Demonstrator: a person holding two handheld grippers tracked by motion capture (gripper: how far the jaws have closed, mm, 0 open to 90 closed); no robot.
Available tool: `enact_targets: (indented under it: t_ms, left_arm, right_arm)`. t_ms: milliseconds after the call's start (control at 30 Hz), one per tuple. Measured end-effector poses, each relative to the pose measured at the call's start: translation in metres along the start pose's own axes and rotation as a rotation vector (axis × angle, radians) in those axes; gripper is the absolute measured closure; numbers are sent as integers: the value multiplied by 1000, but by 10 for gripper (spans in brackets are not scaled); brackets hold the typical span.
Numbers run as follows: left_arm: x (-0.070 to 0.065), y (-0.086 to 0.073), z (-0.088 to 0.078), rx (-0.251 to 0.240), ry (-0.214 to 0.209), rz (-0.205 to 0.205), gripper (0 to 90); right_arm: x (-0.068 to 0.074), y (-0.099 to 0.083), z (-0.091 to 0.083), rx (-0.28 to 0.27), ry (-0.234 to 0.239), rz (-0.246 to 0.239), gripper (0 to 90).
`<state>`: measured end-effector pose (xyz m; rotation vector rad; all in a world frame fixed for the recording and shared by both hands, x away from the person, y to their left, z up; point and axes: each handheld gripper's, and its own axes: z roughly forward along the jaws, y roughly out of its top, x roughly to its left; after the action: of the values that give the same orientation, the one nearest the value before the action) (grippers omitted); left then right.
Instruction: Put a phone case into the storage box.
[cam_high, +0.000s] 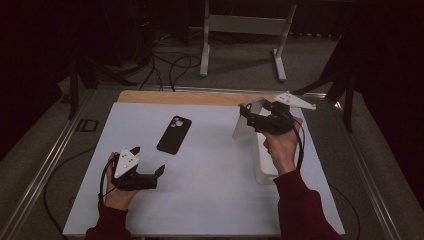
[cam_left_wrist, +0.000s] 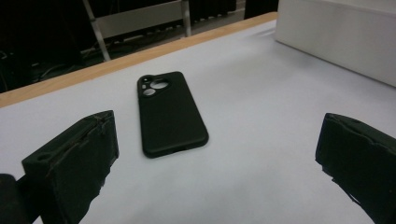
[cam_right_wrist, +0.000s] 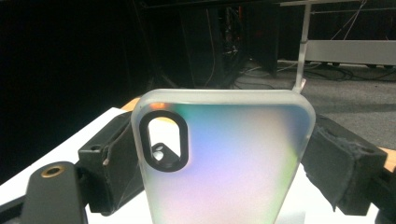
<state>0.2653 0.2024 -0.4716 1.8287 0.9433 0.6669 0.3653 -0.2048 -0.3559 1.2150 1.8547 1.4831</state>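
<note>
**Case is in the air, phone's still flat on the bench**

So here's where things stand; the right gripper (cam_high: 248, 116) is up over the far right of the bench (cam_high: 210, 200), and its jaws are pinching a frosted, slightly rainbow-tinted phone case (cam_right_wrist: 224, 163) by the two long edges; in the right gripper view the case stands upright between the pads, camera cutout (cam_right_wrist: 164, 140) at upper left, clear of the bench top. Just below that hand there's a white box (cam_high: 264, 162) along the right side of the bench; my guess is that's where the case came from, but I can't tell for sure.

The black phone (cam_high: 174, 134) lies back side up near the middle of the bench, camera end pointing away from the person; nothing's touching it. The left gripper (cam_high: 149, 161) sits low at the near left, jaws spread wide and holding nothing; in the left gripper view the phone (cam_left_wrist: 170, 114) lies ahead of the jaws and between their lines, near but apart from them.

Progress-wise I'd call it early to middle; picking up the case looks done; what's left, as I read it, is bringing case and phone together, so the phone probably needs steadying or lifting by the left jaws, then the case lined up and pressed on; case and phone are well apart right now.
</note>
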Motion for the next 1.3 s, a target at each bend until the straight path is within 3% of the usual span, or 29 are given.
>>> enact_targets:
  t_ms: [200,633,1300]
  left_arm:
    - [6,-2,-7,-23,20,-23,0]
    - [11,-4,-9,-21,48,-38,0]
    - [11,-4,-9,-22,57,-40,0]
  right_arm:
    - [-5,1,3,3,-10,-8,167]
    - [-16,4,7,5,-61,3,166]
    - [-36,10,12,-9,-134,32,166]
